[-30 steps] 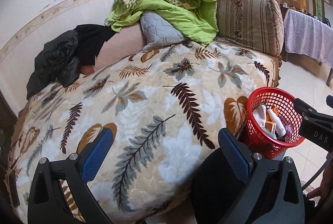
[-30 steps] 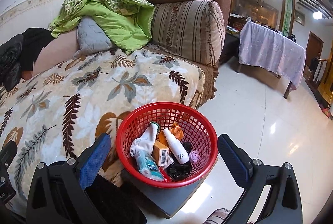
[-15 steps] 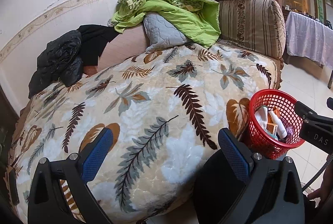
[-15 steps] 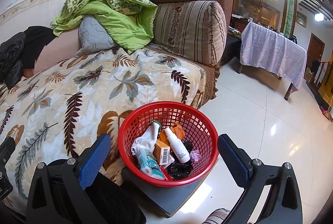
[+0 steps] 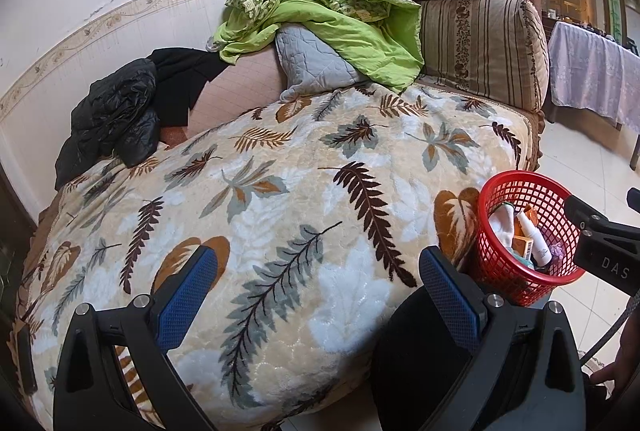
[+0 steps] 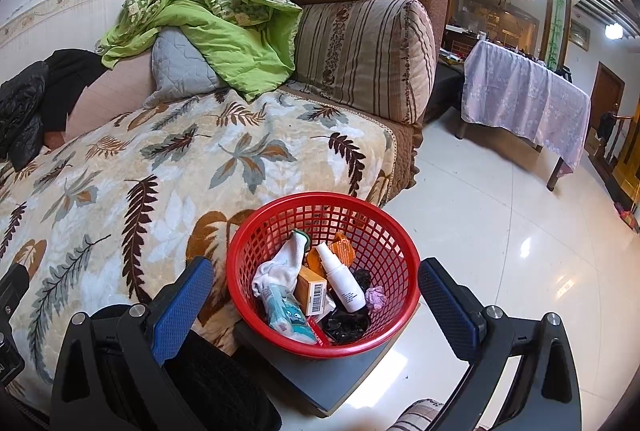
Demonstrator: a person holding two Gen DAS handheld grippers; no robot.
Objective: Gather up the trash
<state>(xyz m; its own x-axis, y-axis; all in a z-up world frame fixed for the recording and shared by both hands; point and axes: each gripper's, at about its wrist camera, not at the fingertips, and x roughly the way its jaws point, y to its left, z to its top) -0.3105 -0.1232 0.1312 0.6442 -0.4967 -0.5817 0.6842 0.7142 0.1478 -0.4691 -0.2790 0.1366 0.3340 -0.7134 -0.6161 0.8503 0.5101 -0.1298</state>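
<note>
A red mesh basket stands on a dark grey stool beside the sofa; it also shows in the left wrist view. It holds a white sock, a white spray bottle, an orange box, a teal packet, a black wrapper and a pink crumpled scrap. My right gripper is open and empty, with its jaws either side of the basket, in front of it. My left gripper is open and empty over the leaf-patterned blanket.
The sofa carries a green quilt, a grey cushion, a striped cushion and black jackets. A table with a lilac cloth stands on the glossy tile floor to the right.
Both grippers have drawn back and risen slightly, so the sofa and the basket look a little further away. Both stay open.
</note>
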